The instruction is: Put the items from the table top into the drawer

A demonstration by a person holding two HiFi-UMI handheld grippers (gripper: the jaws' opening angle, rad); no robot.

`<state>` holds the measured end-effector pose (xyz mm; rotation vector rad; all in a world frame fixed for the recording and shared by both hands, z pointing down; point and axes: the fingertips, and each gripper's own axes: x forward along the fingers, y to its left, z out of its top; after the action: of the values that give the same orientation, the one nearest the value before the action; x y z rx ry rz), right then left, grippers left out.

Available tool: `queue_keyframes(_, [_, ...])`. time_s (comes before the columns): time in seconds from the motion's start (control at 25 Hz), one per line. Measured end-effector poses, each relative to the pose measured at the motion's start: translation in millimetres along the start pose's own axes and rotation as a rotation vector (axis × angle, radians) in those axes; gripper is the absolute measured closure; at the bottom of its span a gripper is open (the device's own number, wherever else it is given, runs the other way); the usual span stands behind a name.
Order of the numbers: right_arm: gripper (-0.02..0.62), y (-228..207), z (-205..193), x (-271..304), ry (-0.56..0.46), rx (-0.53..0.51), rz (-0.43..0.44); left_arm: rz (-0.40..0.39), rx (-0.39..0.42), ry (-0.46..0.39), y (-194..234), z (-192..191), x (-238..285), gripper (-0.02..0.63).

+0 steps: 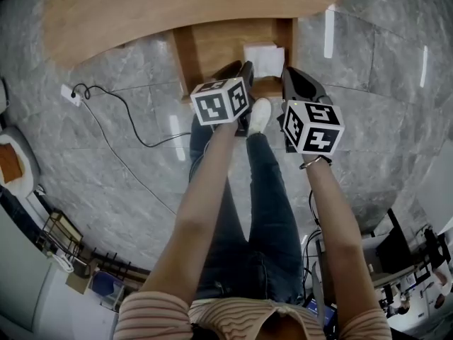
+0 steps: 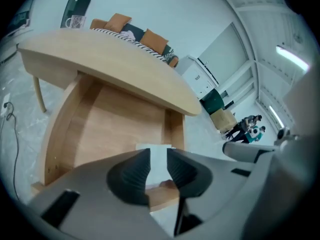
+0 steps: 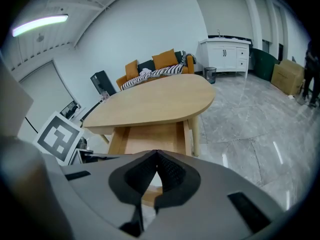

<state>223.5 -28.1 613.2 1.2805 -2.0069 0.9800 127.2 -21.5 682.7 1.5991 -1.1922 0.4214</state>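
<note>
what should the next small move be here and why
Probably lower the left gripper to the front of the open drawer and push it shut. The table top looks bare, the white item already lies in the drawer, and that gripper's jaws stand apart with nothing held.

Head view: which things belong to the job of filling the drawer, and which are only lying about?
Job:
- drawer, open
- white item inside it
- table
- left claw, open
- right claw, shut

Lying about:
- cable on the floor
- socket
- sofa, seen in the right gripper view
</note>
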Motion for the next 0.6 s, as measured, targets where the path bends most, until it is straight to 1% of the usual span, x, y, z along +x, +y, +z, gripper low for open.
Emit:
queue_keyframes(0.2, [0.588,14.0,21.5,-18.8,-0.044,-0.012,0.010,-0.003,0.067,-0.050,-14.2,19.5,-31.5,0.559])
queue_keyframes(0.32, [0.588,25.6,38.0,-34.3,-0.075,-0.023,0.024,0.003,0.100,-0.086,-23.5,33.9,-54.0,0.581])
queue_keyframes(0.48, [0.588,39.3,65.2,-58.4,-0.139,-0.032,0.052,0.003,0.159,-0.144,-39.3,54.8,-85.0,0.592])
queue_keyframes(0.6, [0.588,49.0,89.1,-78.3,-0.191,-0.043,0.085,-0.002,0.210,-0.207,-55.0,74.8,-109.1,0.592])
